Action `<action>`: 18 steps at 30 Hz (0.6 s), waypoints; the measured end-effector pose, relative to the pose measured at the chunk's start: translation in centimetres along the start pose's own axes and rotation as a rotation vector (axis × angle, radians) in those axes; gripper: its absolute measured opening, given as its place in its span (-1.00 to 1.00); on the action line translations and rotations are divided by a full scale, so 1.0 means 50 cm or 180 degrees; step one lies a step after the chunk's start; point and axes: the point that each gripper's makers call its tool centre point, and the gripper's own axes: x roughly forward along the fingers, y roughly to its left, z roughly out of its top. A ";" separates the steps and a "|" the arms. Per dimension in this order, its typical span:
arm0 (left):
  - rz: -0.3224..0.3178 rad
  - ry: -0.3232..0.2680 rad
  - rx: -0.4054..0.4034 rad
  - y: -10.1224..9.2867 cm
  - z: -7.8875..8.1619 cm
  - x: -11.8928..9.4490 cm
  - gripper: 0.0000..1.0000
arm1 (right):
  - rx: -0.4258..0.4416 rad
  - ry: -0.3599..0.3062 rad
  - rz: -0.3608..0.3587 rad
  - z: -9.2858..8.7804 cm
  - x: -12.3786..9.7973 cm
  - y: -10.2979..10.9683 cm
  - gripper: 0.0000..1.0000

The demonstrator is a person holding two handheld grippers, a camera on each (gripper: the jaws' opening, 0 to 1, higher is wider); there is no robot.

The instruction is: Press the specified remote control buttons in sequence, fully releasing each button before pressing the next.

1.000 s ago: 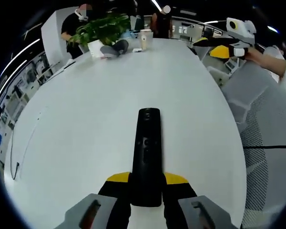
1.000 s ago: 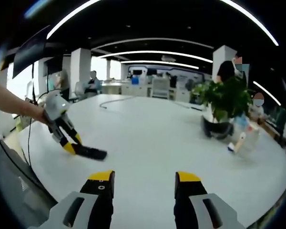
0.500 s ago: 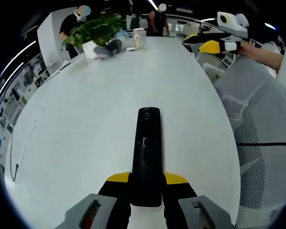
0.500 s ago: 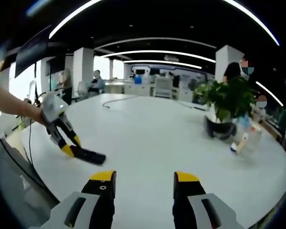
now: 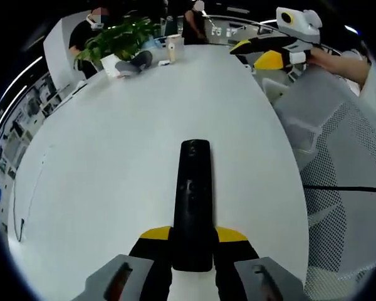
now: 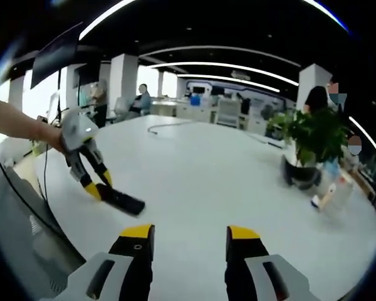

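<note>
A long black remote control (image 5: 193, 200) lies between the jaws of my left gripper (image 5: 192, 237), which is shut on its near end and holds it just over the white table (image 5: 113, 144). In the right gripper view the same remote (image 6: 124, 200) pokes out of the left gripper (image 6: 99, 187) at the table's left side, held by a person's hand. My right gripper (image 6: 190, 233) is open with nothing between its yellow-tipped jaws, and it hangs above the table, well away from the remote. It also appears at the upper right of the left gripper view (image 5: 263, 53).
A potted plant (image 6: 312, 141) stands at the far end of the table with a paper cup (image 5: 173, 46) and small items beside it. A cable (image 6: 169, 125) lies on the far table part. A mesh office chair (image 5: 344, 188) stands by the table's edge. People sit in the background.
Both views have shifted slightly with the hands. My right gripper has drifted a little, so the left gripper and remote sit slightly nearer in its view. The grip on the remote is unchanged.
</note>
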 end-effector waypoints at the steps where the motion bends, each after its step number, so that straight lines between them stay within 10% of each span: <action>1: -0.0009 0.0004 0.0004 -0.003 0.000 0.000 -0.54 | 0.0006 -0.0002 0.0002 0.000 0.000 0.000 -0.14; 18: -0.0084 0.0036 0.0130 -0.040 -0.004 0.001 -0.54 | -0.0119 0.0134 0.0120 -0.012 0.009 0.019 -0.21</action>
